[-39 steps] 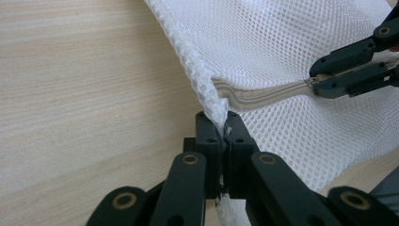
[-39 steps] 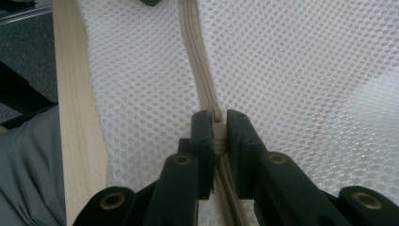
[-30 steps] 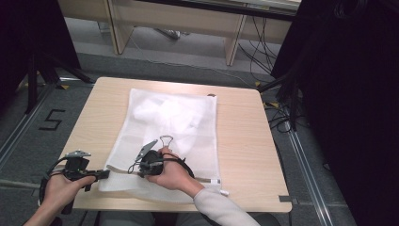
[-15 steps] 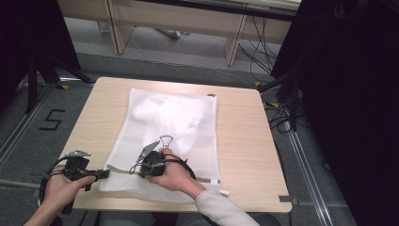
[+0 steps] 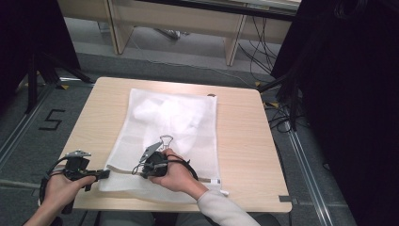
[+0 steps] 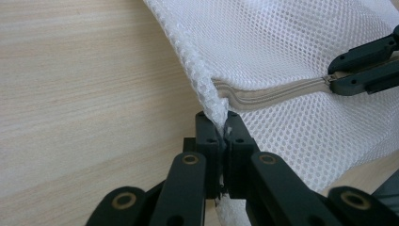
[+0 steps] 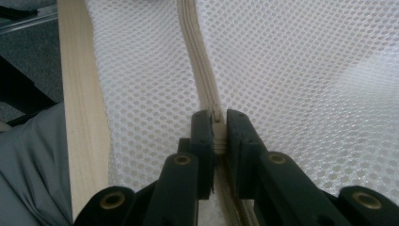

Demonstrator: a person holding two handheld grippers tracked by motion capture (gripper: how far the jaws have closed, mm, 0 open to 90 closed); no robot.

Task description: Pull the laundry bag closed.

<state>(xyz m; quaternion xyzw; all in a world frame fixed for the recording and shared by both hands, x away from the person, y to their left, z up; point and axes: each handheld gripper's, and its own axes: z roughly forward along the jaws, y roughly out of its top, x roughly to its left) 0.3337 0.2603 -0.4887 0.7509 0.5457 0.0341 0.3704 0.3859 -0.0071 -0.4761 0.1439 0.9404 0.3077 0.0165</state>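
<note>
The white mesh laundry bag (image 5: pixel 164 136) lay flat on the wooden table (image 5: pixel 244 132), with its beige zipper (image 7: pixel 200 61) running along the end near the person and something white showing inside it. The left gripper (image 6: pixel 220 123) was clamped on the bag's edge where the zipper ends, and the right gripper (image 7: pixel 217 123) was pinched shut on the zipper's little pull (image 7: pixel 217 117). I think the zipper job was only just starting, because most of the zipper lay ahead of the pull and I could not tell if it was being opened or closed.
</note>
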